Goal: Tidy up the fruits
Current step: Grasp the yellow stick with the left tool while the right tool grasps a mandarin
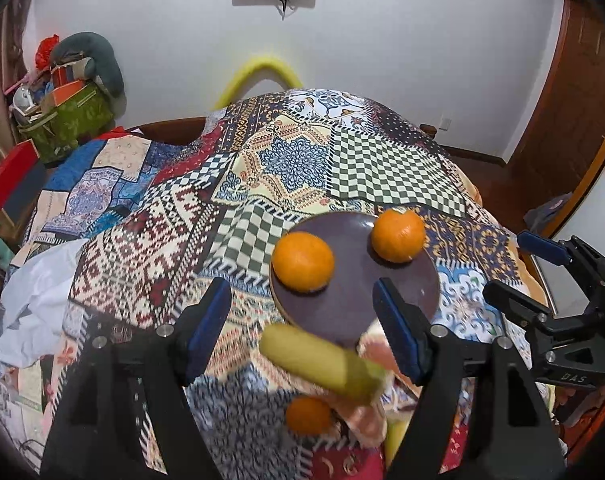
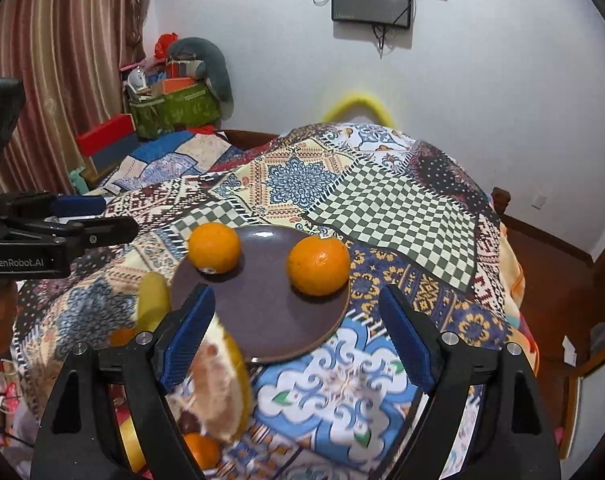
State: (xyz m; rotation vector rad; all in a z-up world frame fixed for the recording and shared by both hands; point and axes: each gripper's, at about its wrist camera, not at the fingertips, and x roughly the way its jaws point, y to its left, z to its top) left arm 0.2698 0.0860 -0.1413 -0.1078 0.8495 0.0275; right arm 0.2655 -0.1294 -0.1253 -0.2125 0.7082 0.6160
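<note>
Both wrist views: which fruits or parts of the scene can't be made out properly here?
- Yellow-green fruit, left wrist view: motion-blurred, kind unclear.
- Small orange, left wrist view: its top is hidden behind that blurred fruit.
- Pale peeled-looking fruit, right wrist view: blurred and partly behind the right gripper's left finger.
- Orange at the bottom of the right wrist view: mostly hidden by the finger and the pale fruit.
- Plate, left wrist view: near rim covered by the blurred fruit.

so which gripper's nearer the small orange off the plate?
Left, I'd judge. The small orange lies low between the open fingers of the left gripper. For the right gripper it sits off to the left, half hidden behind a finger.
</note>
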